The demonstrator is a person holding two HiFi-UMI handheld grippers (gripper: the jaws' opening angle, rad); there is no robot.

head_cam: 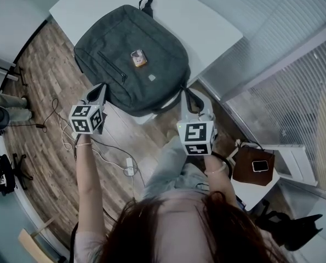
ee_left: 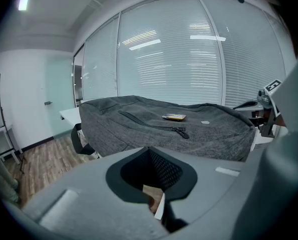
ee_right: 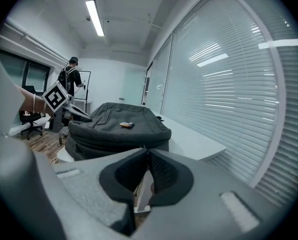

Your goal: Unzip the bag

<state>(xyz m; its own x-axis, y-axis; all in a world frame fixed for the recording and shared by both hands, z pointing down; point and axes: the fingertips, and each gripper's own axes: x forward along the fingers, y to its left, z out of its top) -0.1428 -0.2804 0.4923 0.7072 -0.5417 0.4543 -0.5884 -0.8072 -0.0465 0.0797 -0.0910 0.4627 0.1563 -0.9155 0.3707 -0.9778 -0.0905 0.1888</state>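
Left gripper (head_cam: 99,91), jaws pressed together on nothing, hangs at the desk's (head_cam: 206,26) near edge, just short of the grey backpack (head_cam: 132,59) lying flat there. Right gripper (head_cam: 191,96), jaws together and empty, is beside the backpack's other near corner.

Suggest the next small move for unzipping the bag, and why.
Probably open the right gripper jaws and ease toward the bag. It looks zipped on the table; this gripper and the left gripper sit short of it, jaws together, empty.
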